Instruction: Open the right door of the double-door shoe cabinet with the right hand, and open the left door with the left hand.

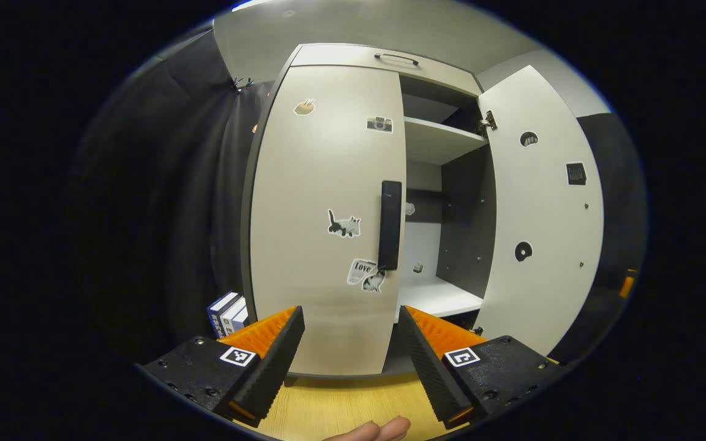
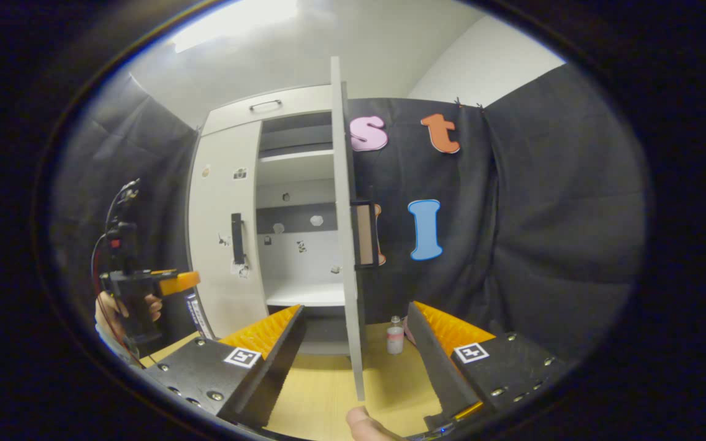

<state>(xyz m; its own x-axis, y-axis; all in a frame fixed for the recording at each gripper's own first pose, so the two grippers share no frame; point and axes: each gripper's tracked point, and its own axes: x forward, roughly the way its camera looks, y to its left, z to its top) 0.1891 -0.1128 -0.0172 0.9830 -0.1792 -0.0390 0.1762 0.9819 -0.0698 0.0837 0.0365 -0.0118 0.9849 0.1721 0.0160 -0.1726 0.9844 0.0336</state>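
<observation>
Left door (image 1: 322, 214) shut, dead ahead of the left tool (image 1: 351, 343), fingers apart, empty; its handle (image 1: 390, 225) at 12 o'clock. Step in hand, I judge: close on the handle squarely, pull along the hinge arc. Right door (image 1: 540, 208) already open at 2 o'clock; right tool (image 2: 356, 352) apart, empty, straddling its edge. Two doors, two handles, two shelves, one bottle (image 2: 394, 335) on the tabletop (image 2: 328, 392).
</observation>
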